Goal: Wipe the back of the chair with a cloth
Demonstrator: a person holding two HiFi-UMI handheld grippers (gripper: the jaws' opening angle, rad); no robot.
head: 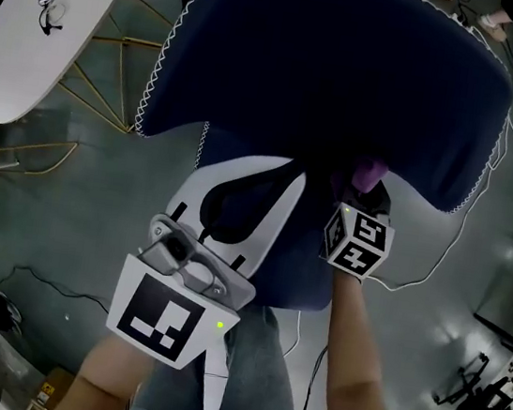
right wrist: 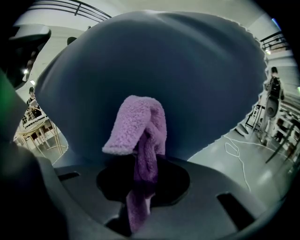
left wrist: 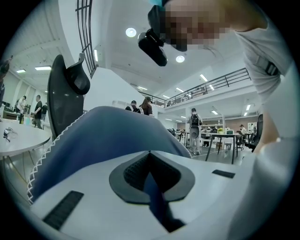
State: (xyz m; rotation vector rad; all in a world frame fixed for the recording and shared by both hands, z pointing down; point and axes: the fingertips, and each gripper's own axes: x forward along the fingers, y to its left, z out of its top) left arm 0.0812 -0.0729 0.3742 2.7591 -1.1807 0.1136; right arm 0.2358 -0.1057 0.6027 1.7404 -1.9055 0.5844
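While both forearms reach up from the bottom of the head view, the left gripper [head: 291, 178] sits closest. Its white jaws are brought together on a fold of the blue cover [left wrist: 117, 136], and a dark blue strip runs down the slot between them in the left gripper view. Just to its right is the right gripper [head: 360, 193], darker, with its jaws clamped on the purple cloth [right wrist: 140, 136]. One fleecy end stands up out of the grip and flops over, and a tail hangs down through the gap. That raised end is right up at the chair back [head: 332, 68], low down near its bottom edge and a little right of centre, though whether it actually presses on the fabric is hard to call. The back fills the top of the head view, dark navy with a white scalloped trim along its rim. Beyond it, off to the left, is a white round table [head: 39, 65] on thin gold legs, with a pair of glasses [head: 49, 9] lying on top. A pale cable [head: 438, 263] loops across the grey floor [head: 66, 211] on the right. Farthest out, in the left gripper view, there's a black mesh chair [left wrist: 63, 103], with desks [left wrist: 225, 138] and people standing [left wrist: 194, 123] under ceiling lights.
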